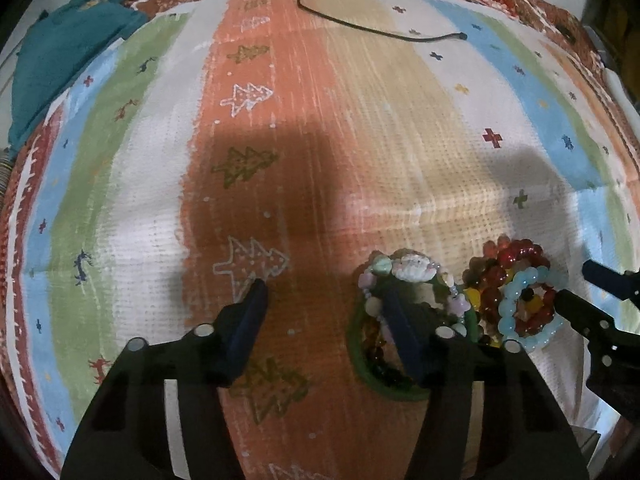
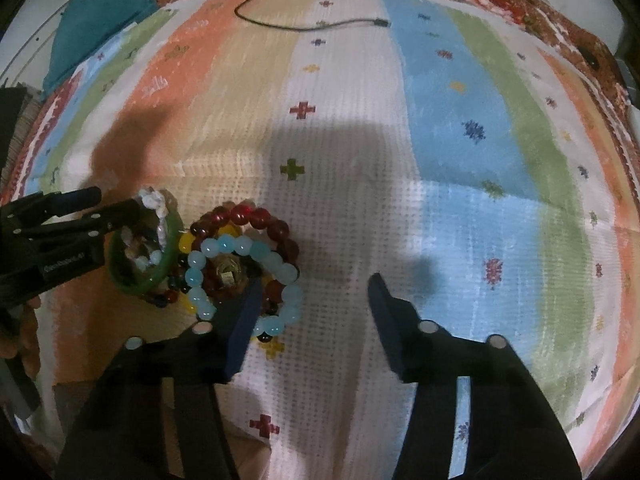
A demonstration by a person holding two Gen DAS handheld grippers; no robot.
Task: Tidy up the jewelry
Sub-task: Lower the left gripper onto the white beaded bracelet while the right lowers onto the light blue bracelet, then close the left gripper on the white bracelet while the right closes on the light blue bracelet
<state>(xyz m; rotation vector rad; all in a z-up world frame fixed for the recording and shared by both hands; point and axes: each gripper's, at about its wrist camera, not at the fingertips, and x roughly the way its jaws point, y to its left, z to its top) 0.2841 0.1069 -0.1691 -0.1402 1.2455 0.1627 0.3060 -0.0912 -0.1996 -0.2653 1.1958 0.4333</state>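
striped cloth (image 1: 360, 128) in orange, beige, white, blue and green covers the whole surface, and i take the heap of bracelets as the landmark. far to the upper left of the heap, a teal cloth (image 1: 64, 48) lies at the edge of the striped cloth. a black cable (image 1: 360, 26) lies far above the heap.

the left gripper (image 1: 324, 292) stands at the left side of the heap with its jaws wide apart. one finger is over bare orange cloth, well left of the heap. the other finger passes through the green bangle (image 1: 356, 356) and the pastel shell bracelet (image 1: 408, 270), which sit on the left part of the heap. the jaws do not press on anything.

in the middle of the heap lie the dark red bead bracelet (image 2: 256, 216) and the light blue bead bracelet (image 2: 240, 246), over yellow and dark beads.

the right gripper (image 2: 316, 288) is at the lower right of the heap, jaws wide apart too. its left finger lies over the light blue bead bracelet; whether it touches, i cannot tell. its other finger is over bare white cloth, right of the heap. it holds nothing.
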